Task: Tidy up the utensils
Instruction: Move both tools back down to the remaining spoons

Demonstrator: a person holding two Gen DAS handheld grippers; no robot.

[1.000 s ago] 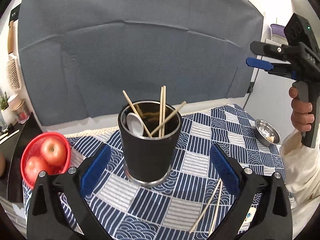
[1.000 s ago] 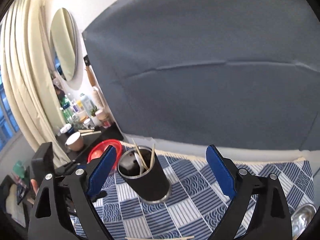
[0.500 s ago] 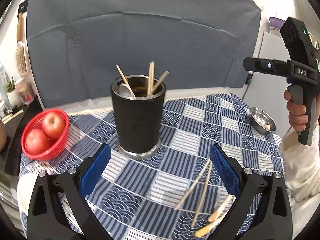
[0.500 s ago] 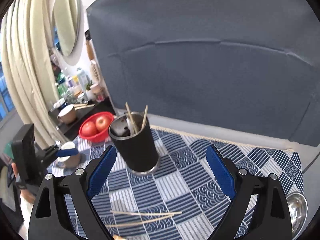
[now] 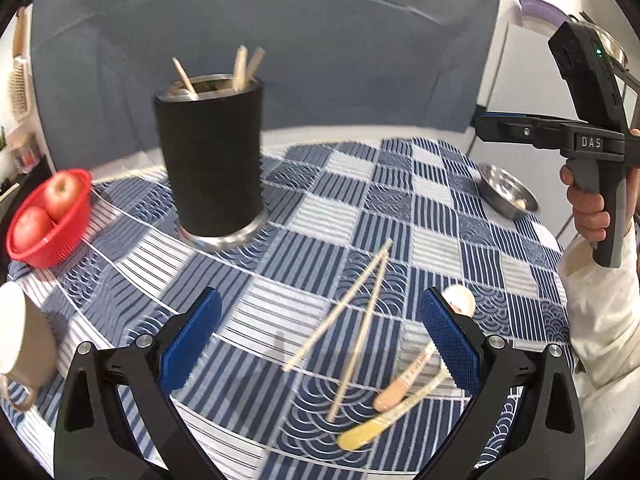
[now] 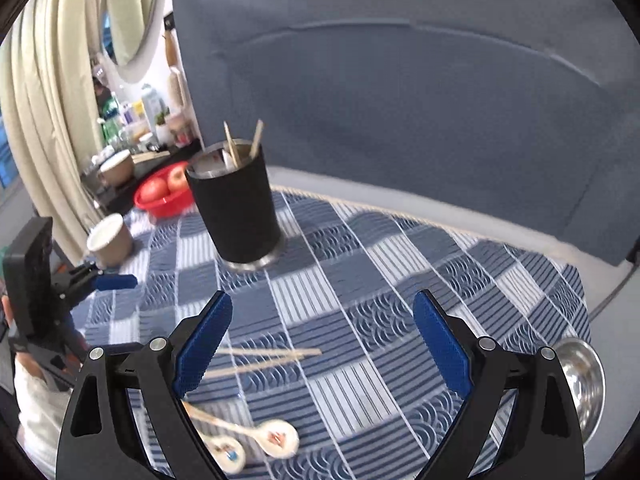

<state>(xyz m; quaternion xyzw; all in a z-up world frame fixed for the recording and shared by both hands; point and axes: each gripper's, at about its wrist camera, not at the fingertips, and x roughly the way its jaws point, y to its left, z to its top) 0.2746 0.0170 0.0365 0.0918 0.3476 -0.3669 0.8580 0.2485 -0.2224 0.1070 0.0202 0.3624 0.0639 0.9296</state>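
A black utensil cup (image 5: 210, 160) with a steel base stands on the blue checked tablecloth (image 5: 432, 188), holding several chopsticks and a spoon; it also shows in the right wrist view (image 6: 238, 210). A loose pair of chopsticks (image 5: 352, 320) lies on the cloth, also in the right wrist view (image 6: 264, 358). Two ceramic spoons (image 5: 408, 384) lie beside them, also in the right wrist view (image 6: 276, 436). My left gripper (image 5: 320, 344) is open above the chopsticks. My right gripper (image 6: 322, 344) is open over the cloth, and shows at the right of the left wrist view (image 5: 520, 132).
A red basket of apples (image 5: 44, 220) sits left of the cup. A beige mug (image 5: 20, 340) stands at the near left. A small steel bowl (image 5: 506, 196) sits at the right edge. A grey backdrop (image 5: 280, 40) rises behind the table.
Both grippers have pulled back from the cup and dropped lower toward the cloth. The loose chopsticks and spoons have come into view in front of both.
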